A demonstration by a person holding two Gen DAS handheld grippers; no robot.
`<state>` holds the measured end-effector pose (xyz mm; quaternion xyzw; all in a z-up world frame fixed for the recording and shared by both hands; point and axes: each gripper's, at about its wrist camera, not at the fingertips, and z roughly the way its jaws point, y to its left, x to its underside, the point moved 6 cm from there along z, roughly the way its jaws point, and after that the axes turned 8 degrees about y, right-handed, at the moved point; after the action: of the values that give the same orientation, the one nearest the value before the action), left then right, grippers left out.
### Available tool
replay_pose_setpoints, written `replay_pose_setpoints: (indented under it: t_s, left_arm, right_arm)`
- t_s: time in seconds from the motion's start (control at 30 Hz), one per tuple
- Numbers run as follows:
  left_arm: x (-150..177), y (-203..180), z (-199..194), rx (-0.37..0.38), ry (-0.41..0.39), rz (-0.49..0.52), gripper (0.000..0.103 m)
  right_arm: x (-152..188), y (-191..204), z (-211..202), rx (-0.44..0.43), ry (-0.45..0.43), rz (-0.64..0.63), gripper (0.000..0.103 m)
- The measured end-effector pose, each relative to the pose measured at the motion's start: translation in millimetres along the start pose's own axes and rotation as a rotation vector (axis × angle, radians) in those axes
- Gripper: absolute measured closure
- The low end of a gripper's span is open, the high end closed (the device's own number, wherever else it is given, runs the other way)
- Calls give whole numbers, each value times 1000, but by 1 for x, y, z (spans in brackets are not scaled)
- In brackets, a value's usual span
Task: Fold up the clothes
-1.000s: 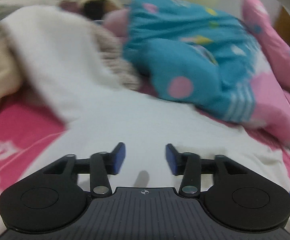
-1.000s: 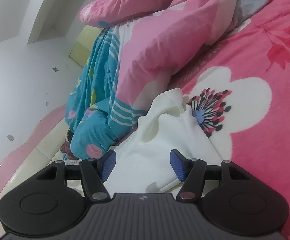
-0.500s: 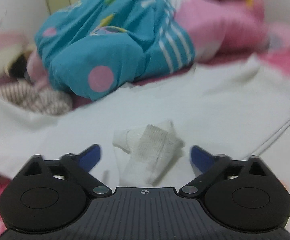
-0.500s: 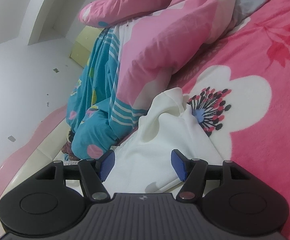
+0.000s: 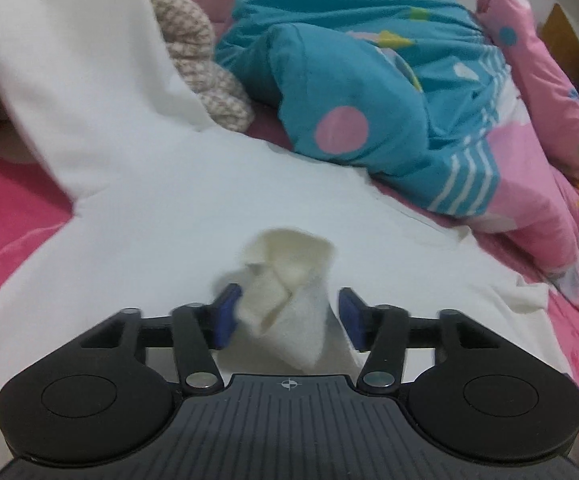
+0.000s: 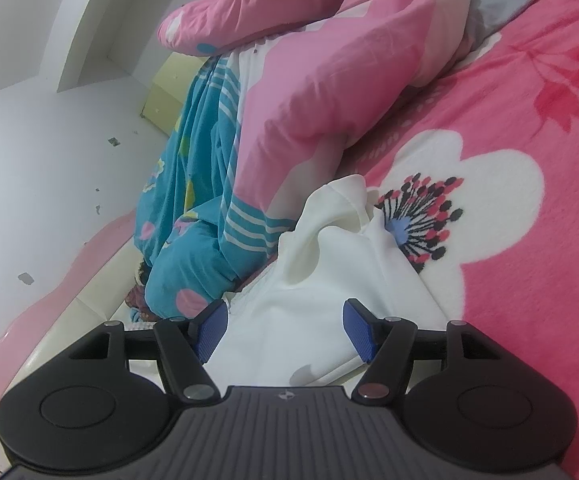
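Observation:
A white long-sleeved garment lies spread on the pink flowered blanket, one sleeve running to the upper left. Its folded cream cuff sits between the fingers of my left gripper. The left pad touches the cuff and the right pad stands a little off it, so the jaws are part open. In the right wrist view the same garment shows a rumpled edge. My right gripper hovers open over that edge with nothing pinched.
A teal and pink quilt is heaped just beyond the garment, also seen as the quilt in the right view. A beige knit item lies under the sleeve. A pink pillow and the bed's pink headboard edge border the area.
My left gripper swung back left, opened wide, then narrowed around the cuff, which now sits between its fingers. The right gripper has barely moved.

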<state>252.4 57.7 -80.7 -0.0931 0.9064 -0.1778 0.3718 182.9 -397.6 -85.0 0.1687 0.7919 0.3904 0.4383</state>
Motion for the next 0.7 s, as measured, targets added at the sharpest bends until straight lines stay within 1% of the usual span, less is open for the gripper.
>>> replay_pose_setpoints:
  t_s: [0.03,0.07,0.1,0.13,0.2,0.23,0.33,0.4,0.53,0.6,0.63,0.67,0.7]
  left_arm:
    - [-4,-2,2,-5,-7,3,51]
    - [-7,-4,4,-10,-15,6,65]
    - [-11,-7,6,-16,-22,9,83]
    - [-14,-9,8,-21,-30,12,86]
    - [-21,-13,12,-31,-44,18,96]
    - [-25,-15,14,-37,-54,21,97]
    - [-54,-15,3,-45,-148,8,97]
    - [-68,-10,2,-67,-173,6,97]
    - [-71,3,14,-124,-154,18,100]
    - [-70,13,14,-133,-153,-9,101]
    - [-70,16,11,-139,-163,-15,101]
    - [-69,20,8,-145,-173,-22,101]
    - [-69,23,5,-151,-182,-28,101]
  right_arm:
    - [0,0,0,-2,-1,2,37]
    - [0,0,0,-3,-2,3,37]
    - [0,0,0,-4,-3,4,37]
    - [0,0,-1,-5,-3,5,37]
    - [0,0,-1,-7,-5,6,37]
    - [0,0,-2,-9,-6,8,37]
    - [-1,-1,-2,-15,-8,11,37]
    - [-1,0,-2,-20,-6,7,37]
    - [0,2,-2,-15,-3,-3,37]
    - [-1,2,-5,-18,-20,3,36]
    - [-2,3,-8,-17,-37,0,33]
    - [-3,5,-11,-17,-54,-2,27]
    - [-5,6,-15,-22,-78,-5,27]
